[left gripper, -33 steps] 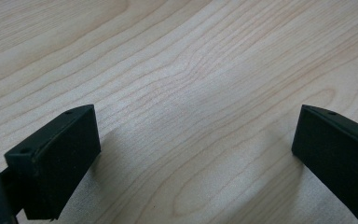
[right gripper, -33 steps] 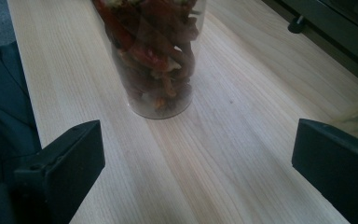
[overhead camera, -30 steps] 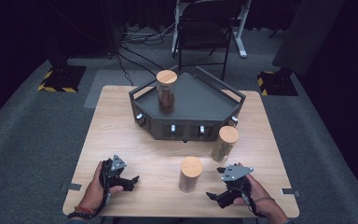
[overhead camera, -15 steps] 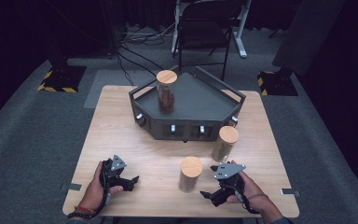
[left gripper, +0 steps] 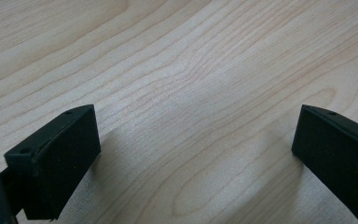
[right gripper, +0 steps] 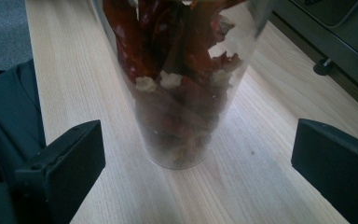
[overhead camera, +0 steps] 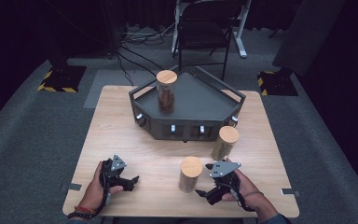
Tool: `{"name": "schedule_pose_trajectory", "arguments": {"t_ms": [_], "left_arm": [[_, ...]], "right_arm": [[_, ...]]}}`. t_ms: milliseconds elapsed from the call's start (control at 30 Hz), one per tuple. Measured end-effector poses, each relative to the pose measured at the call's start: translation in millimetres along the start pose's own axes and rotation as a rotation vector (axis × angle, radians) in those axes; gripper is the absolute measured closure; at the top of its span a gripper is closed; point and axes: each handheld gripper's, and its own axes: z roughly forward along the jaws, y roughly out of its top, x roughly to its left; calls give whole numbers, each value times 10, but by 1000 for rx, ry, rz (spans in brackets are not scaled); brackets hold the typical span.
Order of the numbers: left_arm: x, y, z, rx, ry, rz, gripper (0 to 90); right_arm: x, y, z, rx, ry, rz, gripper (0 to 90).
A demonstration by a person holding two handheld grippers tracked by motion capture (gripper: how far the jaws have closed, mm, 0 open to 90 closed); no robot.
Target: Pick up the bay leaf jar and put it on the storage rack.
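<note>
Your right claw [overhead camera: 201, 192] stood wide open, holding nothing, its jaws aimed at the near jar of dried chillies [overhead camera: 190, 174], which stood upright on the tabletop [overhead camera: 121, 130] just ahead of them, not yet between them. In the right gripper view that jar [right gripper: 179, 84] rose between the spread jaws, untouched. Your left claw [overhead camera: 134, 179] was wide open too, empty, low over bare wood. A second wood-lidded jar [overhead camera: 224, 143] stood beside the dark tray [overhead camera: 200, 100], a third [overhead camera: 166, 90] on it.
</note>
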Motion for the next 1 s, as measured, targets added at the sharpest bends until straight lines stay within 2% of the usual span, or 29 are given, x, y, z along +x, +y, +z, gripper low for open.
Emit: {"name": "schedule_pose_trajectory", "arguments": {"t_ms": [533,800,1000], "left_arm": [[3,4,3,2,-1,2,3],[3,4,4,2,-2,3,3],[3,4,4,2,-2,3,3]], "right_arm": [[15,148,79,-35,20,1,33],[38,214,91,-48,31,-14,42],[36,229,127,-42,30,-12,53]]}}
